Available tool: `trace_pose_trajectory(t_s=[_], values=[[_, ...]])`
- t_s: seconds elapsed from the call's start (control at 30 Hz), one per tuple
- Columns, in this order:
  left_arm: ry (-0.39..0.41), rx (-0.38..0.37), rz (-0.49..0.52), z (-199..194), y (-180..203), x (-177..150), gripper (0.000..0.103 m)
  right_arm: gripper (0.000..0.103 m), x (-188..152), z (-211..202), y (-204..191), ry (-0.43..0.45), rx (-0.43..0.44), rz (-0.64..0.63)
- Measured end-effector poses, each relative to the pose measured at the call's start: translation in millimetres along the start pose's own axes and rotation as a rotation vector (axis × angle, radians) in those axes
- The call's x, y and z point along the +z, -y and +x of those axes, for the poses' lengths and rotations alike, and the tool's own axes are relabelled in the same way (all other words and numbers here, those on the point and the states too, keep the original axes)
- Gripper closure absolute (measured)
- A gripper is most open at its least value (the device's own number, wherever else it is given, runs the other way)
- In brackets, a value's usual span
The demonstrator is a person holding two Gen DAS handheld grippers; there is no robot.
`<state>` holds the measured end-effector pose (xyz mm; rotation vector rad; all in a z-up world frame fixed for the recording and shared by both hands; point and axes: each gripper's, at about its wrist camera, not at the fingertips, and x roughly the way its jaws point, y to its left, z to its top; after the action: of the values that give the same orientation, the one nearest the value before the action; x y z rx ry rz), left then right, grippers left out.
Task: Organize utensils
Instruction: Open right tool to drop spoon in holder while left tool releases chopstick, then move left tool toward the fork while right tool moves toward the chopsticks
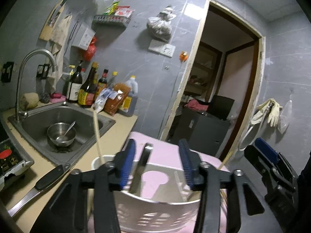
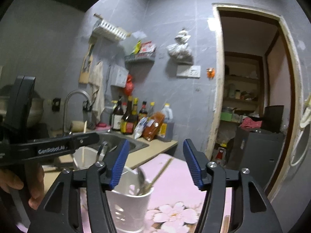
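My left gripper (image 1: 157, 143) is open above a white perforated utensil holder (image 1: 155, 209). A dark metal utensil handle (image 1: 141, 167) stands in the holder between the jaws, close to the left pad and not pinched. A pale chopstick (image 1: 97, 134) leans out of the holder's left rim. My right gripper (image 2: 156, 142) is open over a second white holder (image 2: 132, 200), which has a spoon (image 2: 141, 178) and a chopstick (image 2: 161, 170) in it. Nothing is between its pads. The right gripper (image 1: 260, 151) also shows at the edge of the left wrist view.
A black-handled knife (image 1: 48, 178) lies on the beige counter beside the steel sink (image 1: 87, 116), which holds a metal bowl (image 1: 61, 134) with a spoon. Sauce bottles (image 1: 87, 89) line the wall. A pink flowered cloth (image 2: 175, 174) covers the surface under the holders. A doorway (image 1: 223, 97) opens on the right.
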<state>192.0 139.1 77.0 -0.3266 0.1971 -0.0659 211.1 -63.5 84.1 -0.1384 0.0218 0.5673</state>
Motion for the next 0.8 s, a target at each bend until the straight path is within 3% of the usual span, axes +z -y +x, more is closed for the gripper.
trace_pose_trajectory(t_s=[0.1, 0.27, 0.37, 0.57, 0.8], values=[[0.021, -0.033, 0.015, -5, 15, 5, 0.046, 0.03, 7, -14, 17, 0.024, -0.047, 0.034], [0.047, -0.087, 0.048, -13, 41, 10, 0.016, 0.011, 14, -38, 44, 0.049, -0.127, 0.085], [0.058, -0.113, 0.074, -17, 56, 9, 0.006, 0.001, 15, -56, 61, 0.059, -0.178, 0.103], [0.038, -0.17, 0.126, -19, 87, -2, 0.003, 0.0, 11, -84, 84, 0.05, -0.253, 0.099], [-0.083, -0.203, 0.203, -9, 117, -36, 0.002, 0.0, -6, -105, 103, -0.01, -0.31, 0.075]])
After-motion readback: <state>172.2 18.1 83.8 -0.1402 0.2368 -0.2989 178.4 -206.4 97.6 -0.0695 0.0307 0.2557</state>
